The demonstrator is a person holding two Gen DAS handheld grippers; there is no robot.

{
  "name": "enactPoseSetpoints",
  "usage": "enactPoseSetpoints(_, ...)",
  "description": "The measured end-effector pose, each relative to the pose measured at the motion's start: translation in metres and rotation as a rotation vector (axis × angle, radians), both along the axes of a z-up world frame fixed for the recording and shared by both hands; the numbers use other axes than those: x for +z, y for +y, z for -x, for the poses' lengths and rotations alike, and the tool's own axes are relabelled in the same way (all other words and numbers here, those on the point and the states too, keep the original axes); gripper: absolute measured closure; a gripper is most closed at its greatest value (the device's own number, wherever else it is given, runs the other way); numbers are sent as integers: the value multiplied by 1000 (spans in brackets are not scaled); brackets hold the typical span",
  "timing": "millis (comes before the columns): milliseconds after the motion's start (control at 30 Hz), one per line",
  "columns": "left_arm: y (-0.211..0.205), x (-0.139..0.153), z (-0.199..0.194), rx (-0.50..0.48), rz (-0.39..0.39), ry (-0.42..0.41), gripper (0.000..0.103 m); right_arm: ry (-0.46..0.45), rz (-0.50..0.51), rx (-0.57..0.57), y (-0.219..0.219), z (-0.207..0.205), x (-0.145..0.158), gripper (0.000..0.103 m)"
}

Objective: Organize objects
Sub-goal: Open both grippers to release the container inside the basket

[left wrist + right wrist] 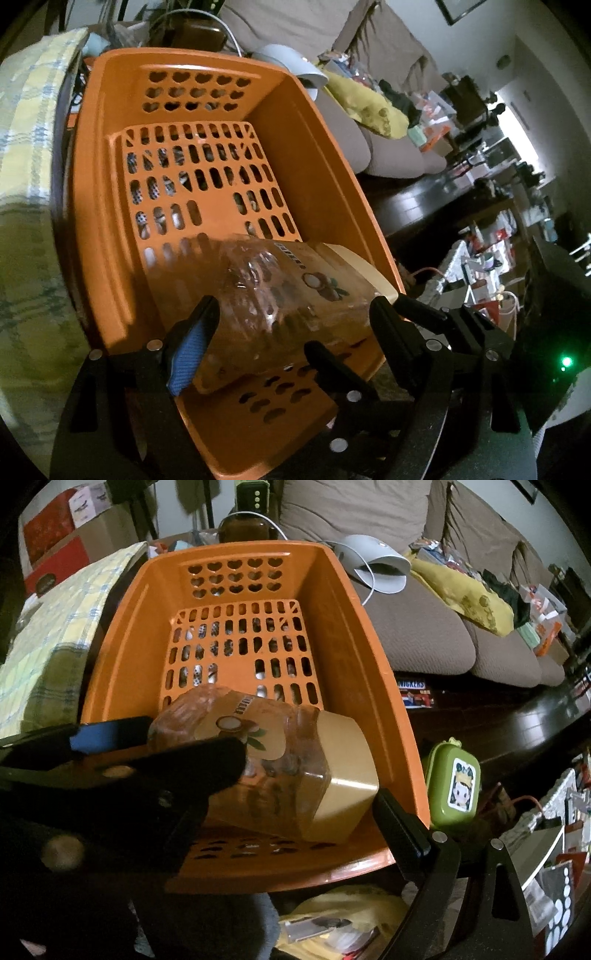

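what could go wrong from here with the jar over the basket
1. The clear jar lies on its side between the left claw fingers, over the near end of the orange basket. If let go while tilted, it could roll along the floor.
2. Its tan lid sits close to the basket's right wall, so a sideways move may knock it.
3. The green box stands just outside that wall; nudging the basket might topple it.

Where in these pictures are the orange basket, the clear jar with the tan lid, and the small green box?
orange basket [236,576]: right wrist view, far wall with heart holes.
clear jar [280,775]: right wrist view, its clear body.
green box [456,782]: right wrist view, its stickered lid.
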State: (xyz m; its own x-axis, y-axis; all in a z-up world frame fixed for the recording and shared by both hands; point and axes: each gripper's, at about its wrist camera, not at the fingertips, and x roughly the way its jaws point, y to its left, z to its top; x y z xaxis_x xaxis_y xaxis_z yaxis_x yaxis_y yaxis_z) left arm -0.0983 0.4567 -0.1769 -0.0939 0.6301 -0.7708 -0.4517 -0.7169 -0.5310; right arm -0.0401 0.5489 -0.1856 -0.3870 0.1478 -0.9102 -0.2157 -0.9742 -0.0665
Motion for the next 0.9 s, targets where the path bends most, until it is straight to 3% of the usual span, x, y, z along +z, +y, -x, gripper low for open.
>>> enactPoseSetpoints(233,-20,5,9,58,-25,-1,21,15,17,20,-3,-2,2,11)
enactPoseSetpoints(400,-40,20,6,84,-51,45,21,109,89,40,-5,-5,20,11)
enactPoseSetpoints(900,-106,87,-9,205,95,395,21,201,75,15,-2,-10,27,11)
